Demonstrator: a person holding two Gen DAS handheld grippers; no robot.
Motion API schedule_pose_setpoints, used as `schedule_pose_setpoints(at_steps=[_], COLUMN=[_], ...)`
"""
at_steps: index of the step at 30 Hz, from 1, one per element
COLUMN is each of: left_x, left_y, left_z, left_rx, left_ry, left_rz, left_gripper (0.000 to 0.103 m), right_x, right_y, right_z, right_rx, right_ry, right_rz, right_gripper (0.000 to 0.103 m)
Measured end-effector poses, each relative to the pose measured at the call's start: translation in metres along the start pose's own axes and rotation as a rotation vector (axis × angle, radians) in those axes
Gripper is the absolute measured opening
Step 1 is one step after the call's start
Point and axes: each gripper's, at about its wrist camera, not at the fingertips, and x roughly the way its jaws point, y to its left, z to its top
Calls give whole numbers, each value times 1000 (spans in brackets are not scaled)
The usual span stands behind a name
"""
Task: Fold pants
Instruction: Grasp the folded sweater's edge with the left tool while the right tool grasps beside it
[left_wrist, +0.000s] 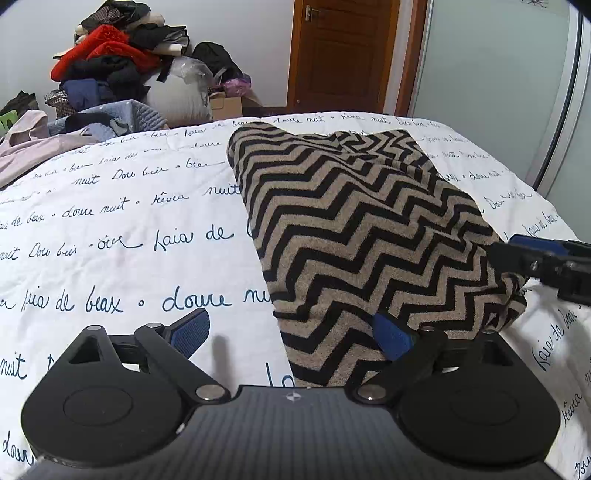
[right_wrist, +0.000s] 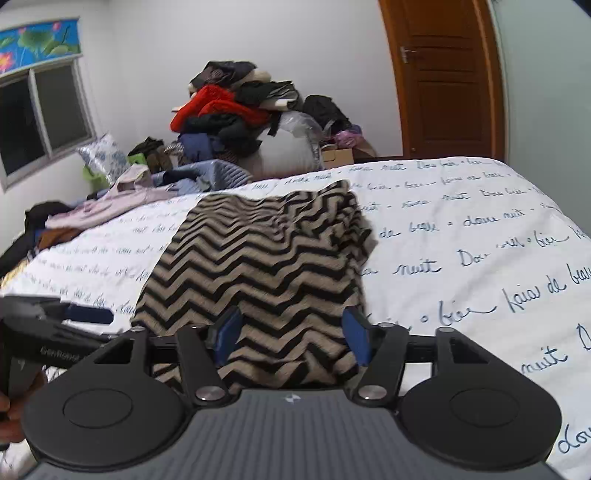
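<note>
Both hand-held grippers, left (left_wrist: 291, 334) and right (right_wrist: 291, 338), seemingly spread over folded pants (left_wrist: 369, 229).

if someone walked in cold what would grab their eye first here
The tan-and-black zigzag knit pants lie folded mid-bed on the white quilt with blue cursive script. Behind the bed, a heap of clothes topped by a red fleece rises against the wall, left of the brown wooden door.
</note>
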Motion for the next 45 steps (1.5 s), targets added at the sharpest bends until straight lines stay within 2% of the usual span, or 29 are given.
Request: schedule_pose_setpoints(at_steps=[2,5,8,11,17,20,23,25,26,27,29,30,35,39,45], left_x=[1,6,17,22,46,58,66,69,70,70,71,72,57,34,-13], left_y=[5,22,48,69,89,86,72,61,55,50,43,42,44,47,60], left_z=[0,-1,-5,-8,11,18,25,27,28,29,26,25,26,26,14], left_rx=[-17,-99,-245,-376,-556,-604,-578,-550,-532,-516,-471,-451,-426,-385,-374], left_ry=[-6,-11,17,-6,2,13,19,19,19,20,24,28,4,-4,10], left_rz=[-20,-94,-183,-266,-402,-443,-471,-490,-500,-490,-440,-432,-422,-386,-377], left_gripper=[96,97,98,101,102,102,102,100,95,91,64,62,36,33,32], right_x=[1,9,23,37,71,91,105,110,110,111,111,110,98,84,60], right_y=[-11,-36,-62,-79,-94,-91,-80,-72,-69,-69,-70,-72,-70,-57,-36], right_z=[3,5,4,2,6,10,15,17,18,17,13,10,1,0,-15], right_rx=[42,132,249,328,466,503,497,477,478,488,521,542,618,659,721], right_ry=[-10,15,76,110,130,143,163,163,161,160,168,161,128,110,120], right_rz=[3,32,114,181,344,404,447,438,430,424,414,413,410,425,481], right_gripper=[77,77,77,77,78,78,78,78,75,60,42,36,26,24,24])
